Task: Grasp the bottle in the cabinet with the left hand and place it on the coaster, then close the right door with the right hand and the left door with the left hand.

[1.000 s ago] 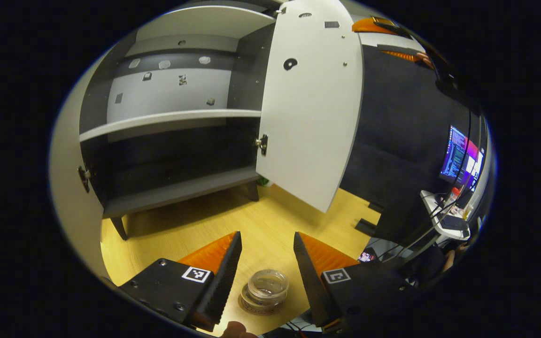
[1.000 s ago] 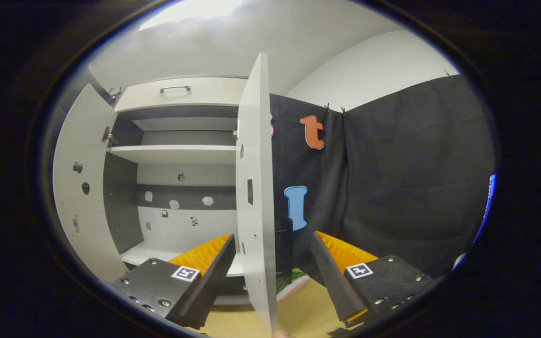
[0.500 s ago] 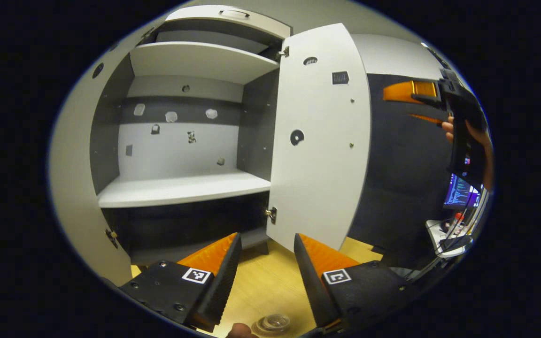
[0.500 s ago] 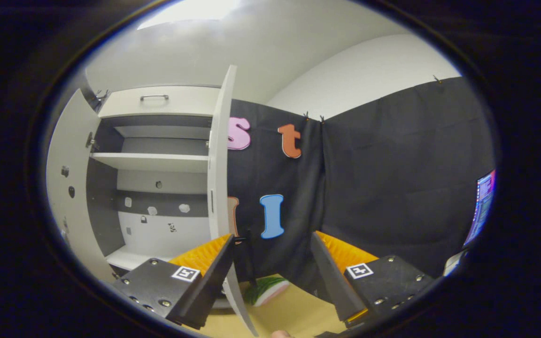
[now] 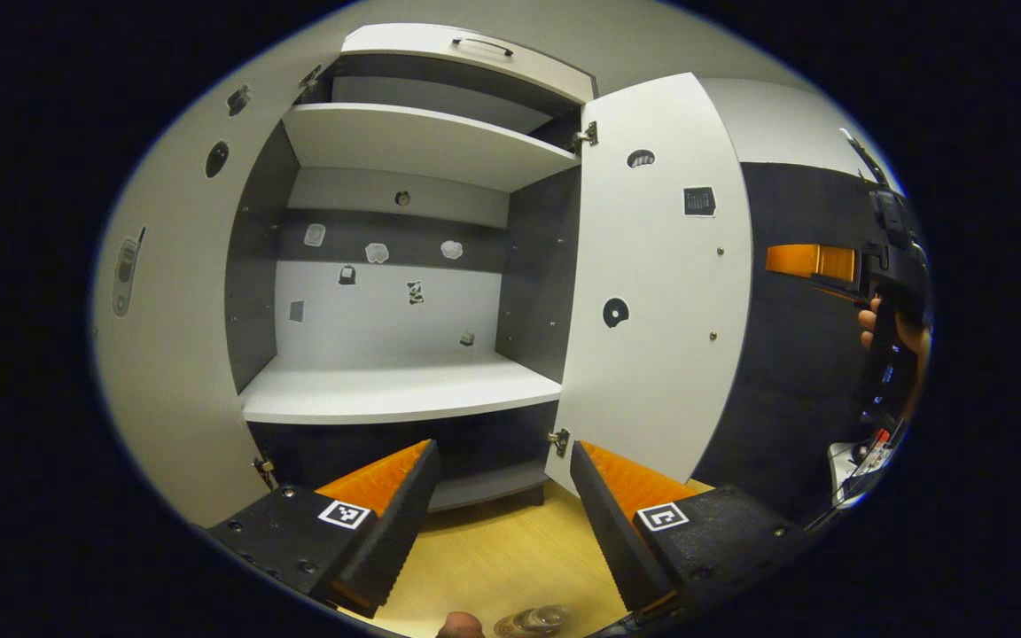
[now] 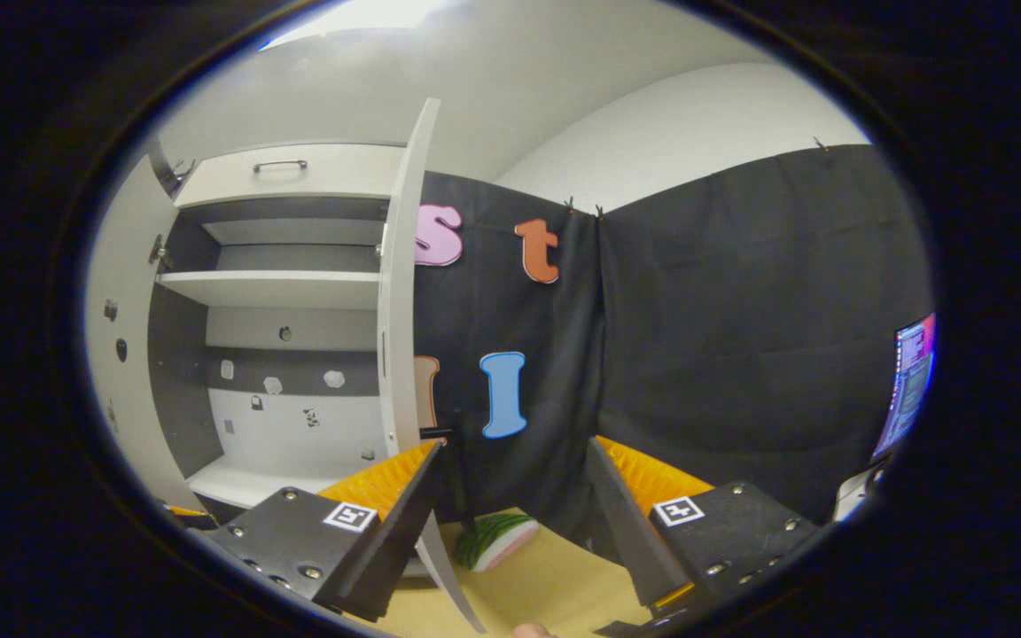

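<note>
Left gripper hangs wide open and empty over the yellow wooden worktop, the clear glass bottle just below its fingers at the view's bottom edge. Right gripper, likewise spread and empty, hovers beside the white cabinet's open right door. Farther left, the left door stands open.

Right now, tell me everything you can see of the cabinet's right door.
The right door is a flat panel, matte white like laminated board, standing wide open and upright on the cabinet's right side. Two metal hinges join it to the carcass, one near the top, one near the bottom. Its inner face carries a round dark hole, a small dark square patch and a few screws. In the right gripper view it shows nearly edge-on. Neither tool touches it.
</note>
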{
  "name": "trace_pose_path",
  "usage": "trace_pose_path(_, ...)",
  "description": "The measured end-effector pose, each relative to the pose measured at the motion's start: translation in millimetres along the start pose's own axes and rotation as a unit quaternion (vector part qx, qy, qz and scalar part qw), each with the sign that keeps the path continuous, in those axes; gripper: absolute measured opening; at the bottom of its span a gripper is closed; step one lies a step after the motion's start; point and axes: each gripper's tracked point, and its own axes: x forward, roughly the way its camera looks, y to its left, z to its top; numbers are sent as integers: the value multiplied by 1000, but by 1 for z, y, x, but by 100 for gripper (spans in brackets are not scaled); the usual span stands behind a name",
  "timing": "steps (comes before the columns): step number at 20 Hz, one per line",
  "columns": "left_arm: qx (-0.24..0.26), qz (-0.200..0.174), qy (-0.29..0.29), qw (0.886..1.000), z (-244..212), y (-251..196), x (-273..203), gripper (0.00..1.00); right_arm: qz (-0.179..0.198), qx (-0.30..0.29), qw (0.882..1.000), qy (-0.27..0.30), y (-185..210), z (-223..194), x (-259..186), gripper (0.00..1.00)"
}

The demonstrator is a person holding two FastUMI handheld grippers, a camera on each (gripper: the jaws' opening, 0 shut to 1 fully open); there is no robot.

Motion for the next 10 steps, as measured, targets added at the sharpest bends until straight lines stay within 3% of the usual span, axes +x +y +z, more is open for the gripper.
trace_pose_path(10, -15, 42, -9, 999, 8, 31, -17, 94, 17, -8, 1000, 2, 11, -3, 5, 96)
